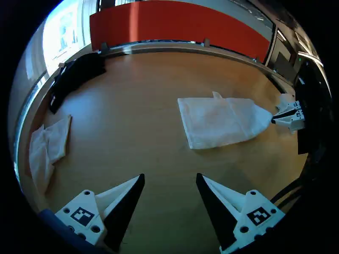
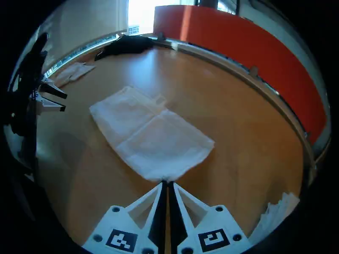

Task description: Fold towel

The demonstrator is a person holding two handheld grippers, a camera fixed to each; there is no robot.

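The right gripper's (image 2: 166,183) fingers are pressed together on one corner of the white towel (image 2: 148,135), which lies flat and partly folded on the wooden surface (image 2: 237,139) just ahead of them. In the left gripper view, that corner is drawn to a point between those fingers. The left gripper's (image 1: 169,178) fingers stand wide apart over bare wood, holding nothing, well apart from the towel. Farther out, loose white cloths (image 1: 46,148) lie near the surface's edge, a black cloth (image 1: 76,76) beyond them, and an orange panel (image 1: 178,21) runs along the far side.
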